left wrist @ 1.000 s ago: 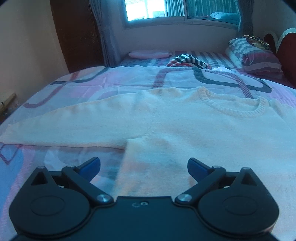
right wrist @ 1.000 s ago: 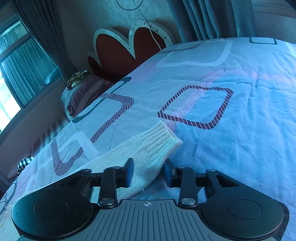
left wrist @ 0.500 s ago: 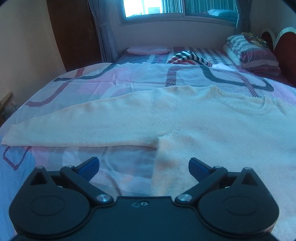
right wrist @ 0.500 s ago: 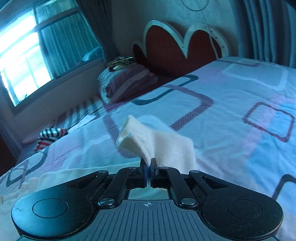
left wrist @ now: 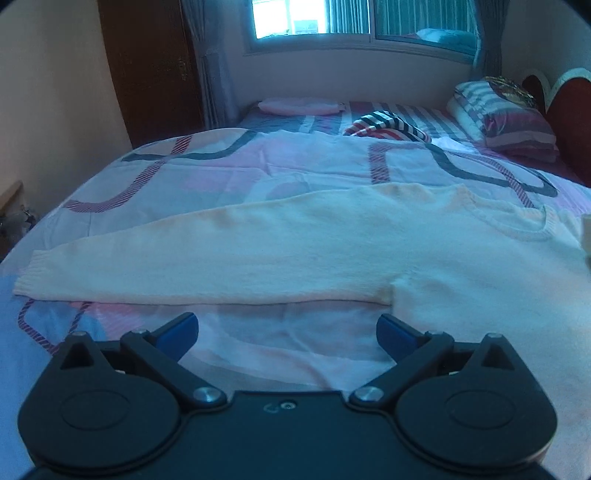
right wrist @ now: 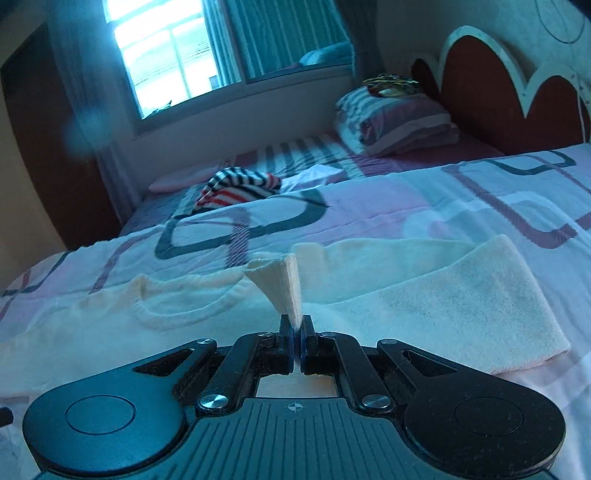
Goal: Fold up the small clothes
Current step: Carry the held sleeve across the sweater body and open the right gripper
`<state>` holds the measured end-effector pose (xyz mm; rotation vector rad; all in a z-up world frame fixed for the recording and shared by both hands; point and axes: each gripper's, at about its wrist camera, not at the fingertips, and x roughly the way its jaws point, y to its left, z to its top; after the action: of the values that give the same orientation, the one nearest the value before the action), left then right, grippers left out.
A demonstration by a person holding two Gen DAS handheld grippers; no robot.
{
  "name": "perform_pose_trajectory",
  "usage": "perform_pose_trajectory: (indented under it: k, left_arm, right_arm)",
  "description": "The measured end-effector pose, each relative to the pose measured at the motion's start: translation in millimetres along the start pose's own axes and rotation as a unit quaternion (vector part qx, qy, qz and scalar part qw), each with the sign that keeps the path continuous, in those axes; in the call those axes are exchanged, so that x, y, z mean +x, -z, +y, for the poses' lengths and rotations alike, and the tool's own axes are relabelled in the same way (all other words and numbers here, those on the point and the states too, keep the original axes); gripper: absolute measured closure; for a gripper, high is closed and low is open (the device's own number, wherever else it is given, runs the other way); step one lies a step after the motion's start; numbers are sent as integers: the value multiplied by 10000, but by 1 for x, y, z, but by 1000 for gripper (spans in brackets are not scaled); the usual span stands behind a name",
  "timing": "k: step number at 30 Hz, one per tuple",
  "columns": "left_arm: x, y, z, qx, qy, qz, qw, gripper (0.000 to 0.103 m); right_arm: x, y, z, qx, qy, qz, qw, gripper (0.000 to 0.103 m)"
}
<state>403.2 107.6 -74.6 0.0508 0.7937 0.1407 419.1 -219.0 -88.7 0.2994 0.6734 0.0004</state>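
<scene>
A cream knit sweater [left wrist: 369, 243] lies flat on the bed, one sleeve [left wrist: 147, 266] stretched out to the left with its ribbed cuff [left wrist: 33, 273] at the end. My left gripper [left wrist: 287, 330] is open and empty, low over the bedspread just in front of that sleeve and the armpit. My right gripper [right wrist: 296, 330] is shut on the ribbed cuff [right wrist: 282, 284] of the other sleeve, holding it over the sweater's body [right wrist: 110, 332] near the neckline [right wrist: 184, 314]. That sleeve [right wrist: 461, 295] is doubled back across the body.
The bed has a patterned bedspread [left wrist: 258, 166]. A striped garment [left wrist: 384, 125] lies further back, a folded blanket and pillow [left wrist: 506, 122] at the back right by the red headboard [right wrist: 498, 99]. A window [left wrist: 351, 18] and a dark wooden door [left wrist: 155, 66] stand beyond.
My right gripper shut on the sleeve cuff, lifted it and carried it inward over the sweater's body. My left gripper stayed open and shifted left, toward the outstretched sleeve.
</scene>
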Motion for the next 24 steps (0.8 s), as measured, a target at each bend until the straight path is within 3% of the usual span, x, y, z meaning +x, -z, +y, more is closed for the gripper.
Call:
perform_pose_trajectory:
  k: [7,22,24]
  left_arm:
    - [0,2,23,141,39,-1,9999,1]
    - [1,1,59,-236,158,5,9996,1]
    - [0,-1,57,-270,211,-13,9994,1]
  right_arm:
    - [22,17,63,-237,-311,189,9991,101]
    - [55,44,153,-692,-865,548,9923,100]
    - [57,49,160,-906,-957,629,9893,92]
